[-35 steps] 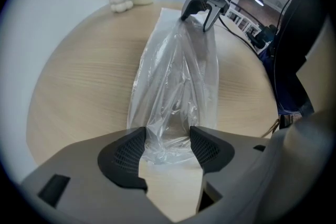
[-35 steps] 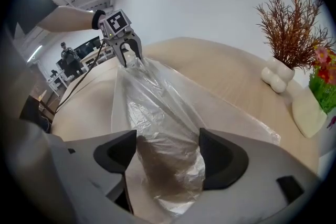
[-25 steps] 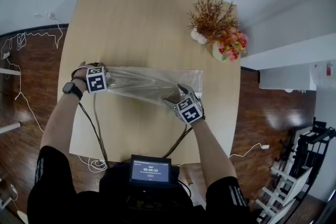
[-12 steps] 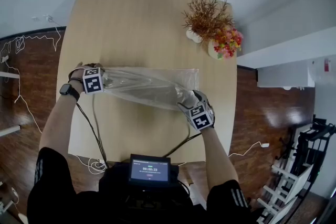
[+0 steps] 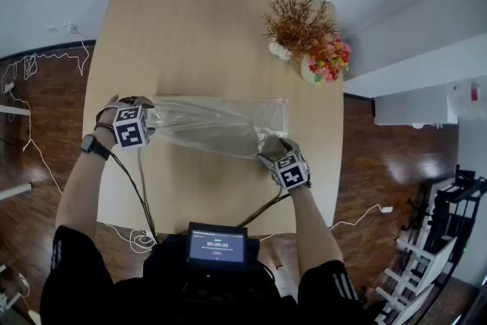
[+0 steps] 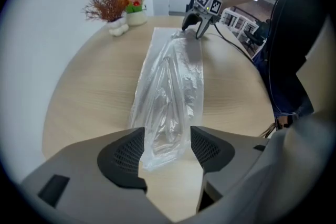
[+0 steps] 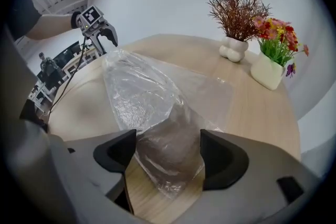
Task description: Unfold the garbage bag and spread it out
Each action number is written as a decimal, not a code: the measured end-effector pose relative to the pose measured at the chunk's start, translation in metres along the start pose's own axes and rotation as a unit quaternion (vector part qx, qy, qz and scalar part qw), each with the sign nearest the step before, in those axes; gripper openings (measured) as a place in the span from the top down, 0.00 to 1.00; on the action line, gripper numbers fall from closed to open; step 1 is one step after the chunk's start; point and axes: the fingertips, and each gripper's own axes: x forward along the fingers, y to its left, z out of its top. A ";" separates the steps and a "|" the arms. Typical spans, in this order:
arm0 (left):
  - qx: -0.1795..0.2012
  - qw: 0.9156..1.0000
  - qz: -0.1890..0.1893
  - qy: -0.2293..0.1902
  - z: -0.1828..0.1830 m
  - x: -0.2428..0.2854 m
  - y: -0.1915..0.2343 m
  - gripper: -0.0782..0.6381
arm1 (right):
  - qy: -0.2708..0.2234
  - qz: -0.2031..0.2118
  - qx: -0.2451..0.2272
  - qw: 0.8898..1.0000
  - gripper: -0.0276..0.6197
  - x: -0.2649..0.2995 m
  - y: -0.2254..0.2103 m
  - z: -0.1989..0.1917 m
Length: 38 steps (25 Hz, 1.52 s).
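No readable text anywhere. The cubes on both grippers carry only black-and-white square markers. The small screen (image 5: 218, 246) at the bottom edge of the head view shows light digits too small to read. No print visible on the bag.

Garbage bag (image 5: 217, 125): clear plastic, wrinkled, mostly flat. It lies lengthwise across the near half of the tabletop (image 5: 198, 27), spanning from one gripper to the other. Its far right corner lies flat on the wood.

Around it:
- Dried reddish-brown plant (image 5: 295, 20) in a white vase and a white pot of colourful flowers (image 5: 327, 61), just beside each other at the far right edge of the tabletop. Both are apart from the bag.
- Black cables (image 5: 134, 186) run from each gripper back over the near edge.
- Dark wood floor (image 5: 30, 110) around the table.

Left gripper (image 5: 148, 119): hand wrapped round it, black watch (image 5: 89, 144) on the wrist, forearm coming in from lower left. It points along the bag's length. Jaws are wide apart, and the bag's left end lies between the pads, flat on the wood, not pinched.

Right gripper (image 5: 271, 151): at the bag's near right corner, forearm coming up from below. Jaws are wide apart with a puffed-up fold of the bag between them; the pads are not closed on it.
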 end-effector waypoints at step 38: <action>-0.108 0.993 0.049 -0.028 -0.034 -0.021 0.014 0.47 | -0.005 0.011 -0.005 1.000 0.31 0.001 -0.002 0.001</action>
